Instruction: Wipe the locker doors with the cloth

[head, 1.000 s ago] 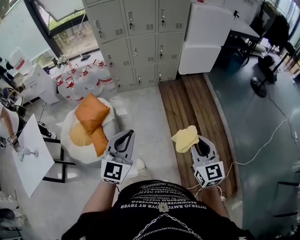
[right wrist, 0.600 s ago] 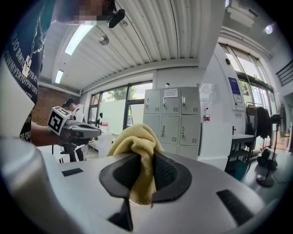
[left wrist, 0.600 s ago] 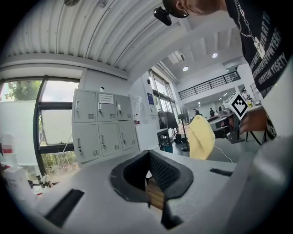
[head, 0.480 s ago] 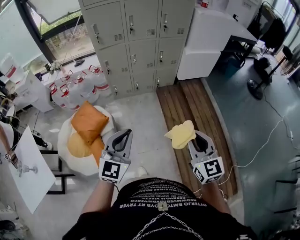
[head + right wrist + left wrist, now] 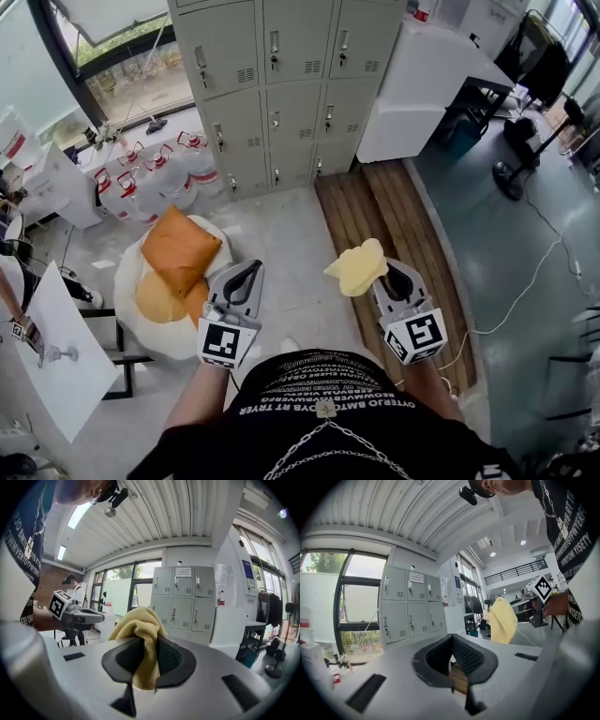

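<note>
At the far left, water jugs [image 5: 155,173] stand on the floor. Near them an orange cushion [image 5: 178,246] lies on a white beanbag [image 5: 131,291]. The left gripper [image 5: 253,267] is held over the floor beside the beanbag; its jaws are closed together and hold nothing. The lockers [image 5: 281,94] stand ahead at the wall, well apart from both grippers, with all doors closed. The yellow cloth [image 5: 354,267] is bunched in the right gripper [image 5: 388,276]. Its jaws are clamped on the cloth, and one fold hangs down between them. This gripper is over the wooden planks [image 5: 375,202]. A white cabinet [image 5: 427,84] stands just right of the lockers.
</note>
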Demonstrator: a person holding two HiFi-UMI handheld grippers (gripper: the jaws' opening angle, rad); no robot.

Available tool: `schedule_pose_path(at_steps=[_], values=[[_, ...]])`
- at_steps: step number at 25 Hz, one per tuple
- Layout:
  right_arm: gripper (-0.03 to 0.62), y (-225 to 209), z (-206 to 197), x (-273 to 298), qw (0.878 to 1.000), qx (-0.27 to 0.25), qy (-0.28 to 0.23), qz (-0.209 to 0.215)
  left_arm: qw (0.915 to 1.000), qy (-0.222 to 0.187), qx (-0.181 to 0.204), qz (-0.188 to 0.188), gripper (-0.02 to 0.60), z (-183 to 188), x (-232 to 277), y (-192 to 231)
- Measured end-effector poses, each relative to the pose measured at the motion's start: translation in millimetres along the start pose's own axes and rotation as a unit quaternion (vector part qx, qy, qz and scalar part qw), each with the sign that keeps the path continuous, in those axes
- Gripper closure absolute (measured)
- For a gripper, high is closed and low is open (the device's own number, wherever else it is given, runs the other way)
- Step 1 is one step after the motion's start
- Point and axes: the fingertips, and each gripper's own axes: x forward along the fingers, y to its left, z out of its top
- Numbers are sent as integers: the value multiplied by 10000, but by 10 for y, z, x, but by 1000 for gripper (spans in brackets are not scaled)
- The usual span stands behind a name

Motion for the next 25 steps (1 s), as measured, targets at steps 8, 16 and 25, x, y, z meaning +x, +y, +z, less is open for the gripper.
schedule_pose_path(at_steps=[8, 16, 25], values=[[534, -67, 26, 47, 9995, -34, 70, -304, 9999, -147, 22, -17, 577, -26, 9, 93], [534, -141, 17, 296, 9999, 38, -67, -140, 9999, 10, 80, 105, 577, -86, 77, 191], [534, -294, -136, 623, 9997, 247, -6, 64, 9994, 280, 68, 170, 576, -187, 308, 262]])
